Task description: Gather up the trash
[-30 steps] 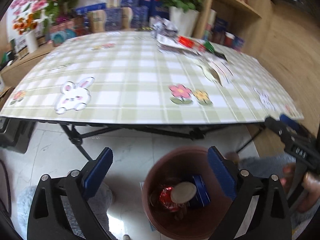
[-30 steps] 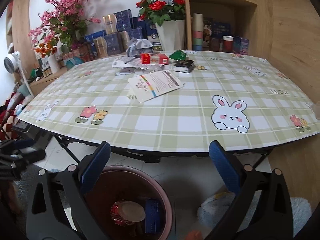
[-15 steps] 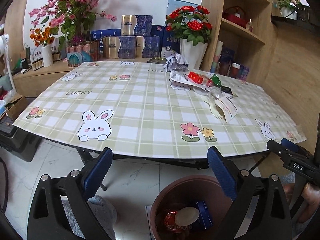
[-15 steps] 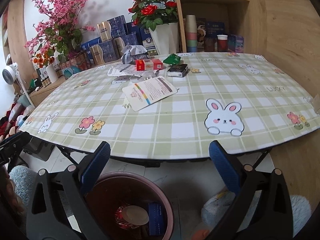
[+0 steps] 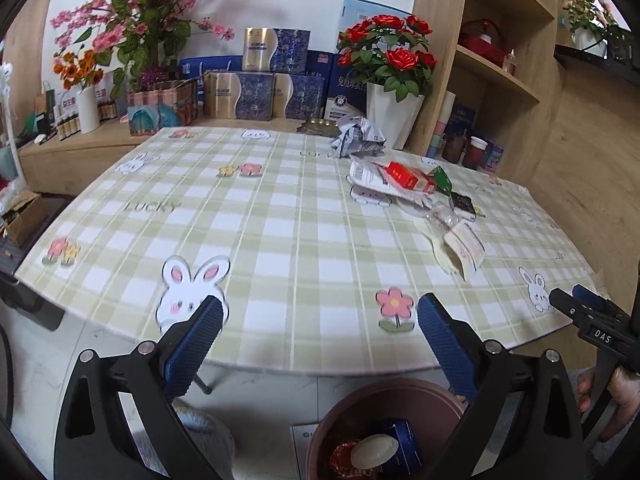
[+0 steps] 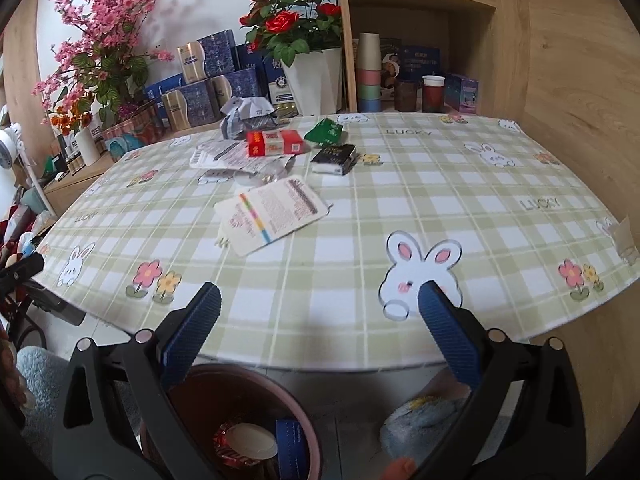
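Trash lies on the checked table (image 6: pixel 400 216): a white printed packet (image 6: pixel 272 214), a red box (image 6: pixel 274 142), a black box (image 6: pixel 334 159), a green wrapper (image 6: pixel 326 132), crumpled paper (image 6: pixel 244 116) and flat papers (image 6: pixel 218 156). The left wrist view shows the same pile: packet (image 5: pixel 460 248), red box (image 5: pixel 410 176), crumpled paper (image 5: pixel 358 140). A brown bin (image 5: pixel 384 412) on the floor holds a blue box, a white lid and red foil; it also shows in the right wrist view (image 6: pixel 248 400). My left gripper (image 5: pixel 318 306) and right gripper (image 6: pixel 318 294) are open and empty, at the table's near edge above the bin.
Flower pots, a white vase (image 6: pixel 314 80) and blue boxes (image 5: pixel 256 92) stand behind the table. A wooden shelf (image 6: pixel 416 40) with cups is at the back right. A wooden wall runs along the right. A folding table frame and fluffy slippers (image 6: pixel 424 420) are below.
Both grippers have risen and tilted up from over the bin. The table top now fills more of each view and the bin has dropped to the bottom edge.
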{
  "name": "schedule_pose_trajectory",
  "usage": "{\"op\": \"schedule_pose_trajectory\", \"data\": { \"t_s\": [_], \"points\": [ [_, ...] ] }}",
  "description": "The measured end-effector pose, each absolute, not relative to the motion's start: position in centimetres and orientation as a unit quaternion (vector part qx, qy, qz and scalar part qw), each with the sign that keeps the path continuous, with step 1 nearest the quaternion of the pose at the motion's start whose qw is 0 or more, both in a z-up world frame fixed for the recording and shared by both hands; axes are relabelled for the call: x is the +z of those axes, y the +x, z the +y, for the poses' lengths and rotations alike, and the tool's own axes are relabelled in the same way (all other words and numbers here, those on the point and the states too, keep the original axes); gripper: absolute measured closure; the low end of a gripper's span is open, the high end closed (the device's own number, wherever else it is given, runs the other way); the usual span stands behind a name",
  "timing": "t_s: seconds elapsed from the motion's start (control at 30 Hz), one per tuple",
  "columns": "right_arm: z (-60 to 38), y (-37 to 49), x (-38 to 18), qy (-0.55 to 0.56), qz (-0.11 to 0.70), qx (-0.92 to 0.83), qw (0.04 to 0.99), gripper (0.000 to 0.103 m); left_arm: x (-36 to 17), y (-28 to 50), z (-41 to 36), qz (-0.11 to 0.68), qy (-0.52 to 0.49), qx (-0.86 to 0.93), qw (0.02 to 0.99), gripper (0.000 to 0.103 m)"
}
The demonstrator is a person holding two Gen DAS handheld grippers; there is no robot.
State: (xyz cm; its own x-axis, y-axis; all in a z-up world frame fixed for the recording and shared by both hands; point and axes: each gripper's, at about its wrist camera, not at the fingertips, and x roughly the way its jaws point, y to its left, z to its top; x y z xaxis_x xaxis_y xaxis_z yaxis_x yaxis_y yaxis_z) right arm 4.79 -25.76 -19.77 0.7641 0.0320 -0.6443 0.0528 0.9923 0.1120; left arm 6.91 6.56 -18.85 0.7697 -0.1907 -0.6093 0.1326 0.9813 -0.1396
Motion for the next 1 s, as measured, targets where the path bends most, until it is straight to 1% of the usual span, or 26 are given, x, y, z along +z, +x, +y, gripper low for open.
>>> {"op": "schedule_pose_trajectory", "data": {
  "t_s": [0.23, 0.37, 0.47, 0.6, 0.73, 0.83, 0.93, 1.0],
  "points": [
    [-27.3, 8.4, -18.4, 0.067, 0.349, -0.016, 0.935, 0.006, -15.0, 13.2, 5.9, 0.302, 0.003, -0.111, 0.947, 0.006],
    [-28.4, 10.9, -17.6, 0.087, 0.351, -0.015, 0.932, 0.006, -13.3, 17.8, 5.2, 0.303, 0.011, -0.132, 0.944, 0.006],
    [-29.1, 13.3, -17.2, 0.087, 0.353, -0.016, 0.931, 0.006, -11.9, 22.4, 3.7, 0.295, 0.039, -0.168, 0.940, 0.006],
    [-30.2, 17.1, -16.9, 0.091, 0.358, -0.016, 0.929, 0.006, -11.0, 29.6, 1.6, 0.290, 0.049, -0.203, 0.934, 0.006],
    [-31.5, 20.2, -16.8, 0.092, 0.355, -0.017, 0.930, 0.006, -11.6, 37.9, -2.1, 0.295, 0.105, -0.217, 0.924, 0.006],
    [-32.8, 22.1, -16.9, 0.097, 0.353, -0.018, 0.931, 0.006, -12.9, 43.7, -4.9, 0.318, 0.151, -0.243, 0.904, 0.006],
    [-34.1, 23.7, -17.1, 0.100, 0.355, -0.020, 0.929, 0.006, -14.7, 47.5, -6.5, 0.308, 0.207, -0.226, 0.901, 0.006],
    [-35.0, 24.8, -17.4, 0.101, 0.362, -0.021, 0.927, 0.006, -16.4, 50.0, -7.4, 0.322, 0.231, -0.226, 0.890, 0.006]
  ]
}}
